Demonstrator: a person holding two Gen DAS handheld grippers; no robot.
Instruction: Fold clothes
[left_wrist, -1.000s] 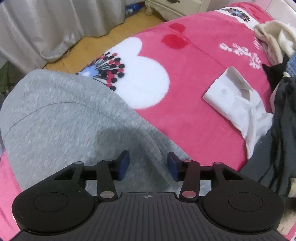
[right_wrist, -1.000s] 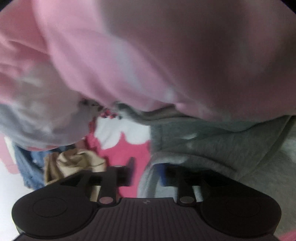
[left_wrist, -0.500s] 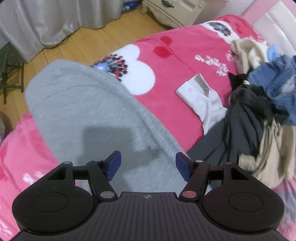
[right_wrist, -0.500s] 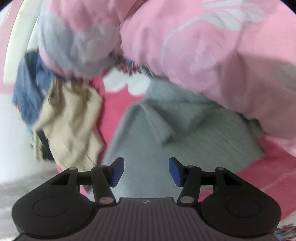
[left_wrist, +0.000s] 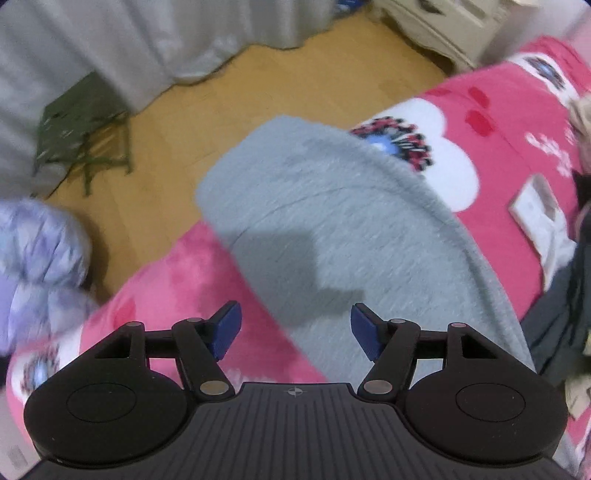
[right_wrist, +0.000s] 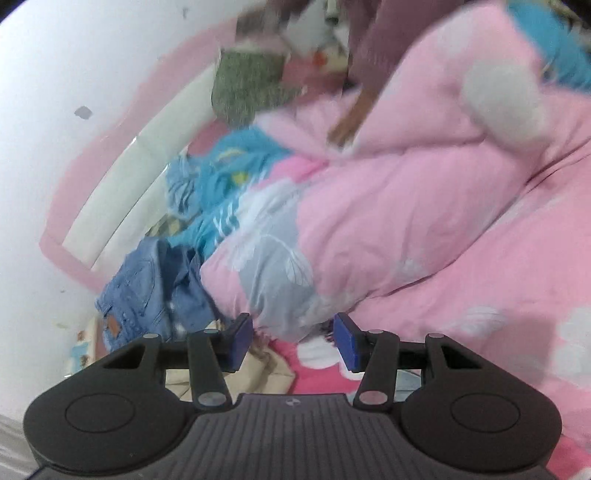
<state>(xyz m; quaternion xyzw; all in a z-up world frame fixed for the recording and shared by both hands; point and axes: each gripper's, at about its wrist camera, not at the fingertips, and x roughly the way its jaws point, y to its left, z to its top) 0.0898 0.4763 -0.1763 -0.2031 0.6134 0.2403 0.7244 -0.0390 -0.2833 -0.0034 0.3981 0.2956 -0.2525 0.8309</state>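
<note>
Bedspread (left_wrist: 517, 122), pink and floral, carries one grey garment (left_wrist: 351, 221) spread flat beside wooden floor (left_wrist: 229, 99). One pink duvet (right_wrist: 424, 206) is heaped near blurred jeans (right_wrist: 147, 284). My left gripper (left_wrist: 295, 328) hangs open above the garment; my right gripper (right_wrist: 293, 339) is closing, holding nothing.

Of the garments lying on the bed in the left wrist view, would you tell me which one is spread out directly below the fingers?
The large grey knit garment: it lies spread flat under the fingers, while the white shirt and dark clothes sit off to the right.
</note>
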